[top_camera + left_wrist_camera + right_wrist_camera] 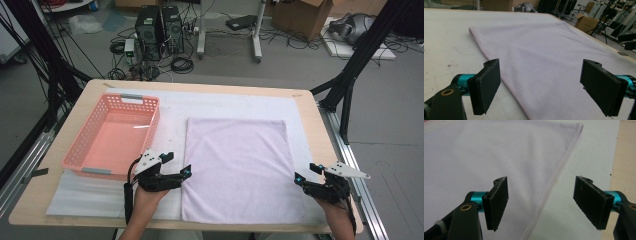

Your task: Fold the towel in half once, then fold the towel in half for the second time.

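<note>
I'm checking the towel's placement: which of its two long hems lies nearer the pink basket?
The left long hem, the one by the left gripper. It runs beside the pink basket; the right long hem lies on the far side, by the right gripper.

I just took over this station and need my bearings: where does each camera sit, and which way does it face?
High view: above the person's side, looking forward and down on the table, basket and towel; both forearms, left gripper, right gripper.
Left gripper view: low, facing across the towel's edge; open jaws.
Right gripper view: low, facing the opposite edge; open jaws.
Shared: all three show the towel.
</note>
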Available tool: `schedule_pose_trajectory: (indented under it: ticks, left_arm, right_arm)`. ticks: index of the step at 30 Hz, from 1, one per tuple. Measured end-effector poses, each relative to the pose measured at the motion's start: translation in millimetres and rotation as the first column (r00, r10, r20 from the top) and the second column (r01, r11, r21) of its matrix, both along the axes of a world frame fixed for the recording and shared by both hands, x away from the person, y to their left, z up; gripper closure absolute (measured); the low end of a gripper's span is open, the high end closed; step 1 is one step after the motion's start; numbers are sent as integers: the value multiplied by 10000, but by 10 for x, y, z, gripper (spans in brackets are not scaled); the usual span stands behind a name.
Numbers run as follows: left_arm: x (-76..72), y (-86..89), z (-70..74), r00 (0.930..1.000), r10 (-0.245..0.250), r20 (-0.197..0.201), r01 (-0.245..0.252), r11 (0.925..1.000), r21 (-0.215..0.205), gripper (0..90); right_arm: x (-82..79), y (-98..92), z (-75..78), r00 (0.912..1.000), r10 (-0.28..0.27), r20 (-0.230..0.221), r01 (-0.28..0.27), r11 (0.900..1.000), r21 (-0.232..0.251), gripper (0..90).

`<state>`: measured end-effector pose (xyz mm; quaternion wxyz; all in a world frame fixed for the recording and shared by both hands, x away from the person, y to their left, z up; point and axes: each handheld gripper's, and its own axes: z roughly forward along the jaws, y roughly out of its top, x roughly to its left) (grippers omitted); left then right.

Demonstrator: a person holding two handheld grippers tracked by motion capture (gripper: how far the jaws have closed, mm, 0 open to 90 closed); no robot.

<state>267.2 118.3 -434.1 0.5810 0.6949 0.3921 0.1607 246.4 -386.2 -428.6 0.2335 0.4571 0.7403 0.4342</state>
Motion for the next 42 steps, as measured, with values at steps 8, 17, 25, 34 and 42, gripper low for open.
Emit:
schedule_pose_trajectory:
  ticks: [8, 17, 25, 34, 42]
  left_arm:
    - [26, 1, -10, 9999, -151, -45, 151, 9999, 3, 208]
    - [44, 13, -21, 9998, -76, 156, 73, 9998, 169, 208]
    - [140, -20, -58, 9996, -207, -166, 212, 9994, 282, 190]
    - [367, -147, -40, 9979, -192, -621, 237, 9970, 736, 230]
    - [724, -262, -20, 9944, 0, -1053, 145, 9905, 1368, 261]
  right_arm:
    - [-10, -4, 5, 10000, 22, -8, -22, 10000, 40, 274]
    - [9, -29, -7, 10000, -47, -63, 48, 9999, 125, 273]
    - [39, -37, -36, 9997, -117, -212, 119, 9999, 120, 273]
    - [113, -68, -51, 9994, -91, -339, 98, 9997, 211, 274]
    - [308, -58, -12, 9989, -86, -462, 101, 9994, 316, 287]
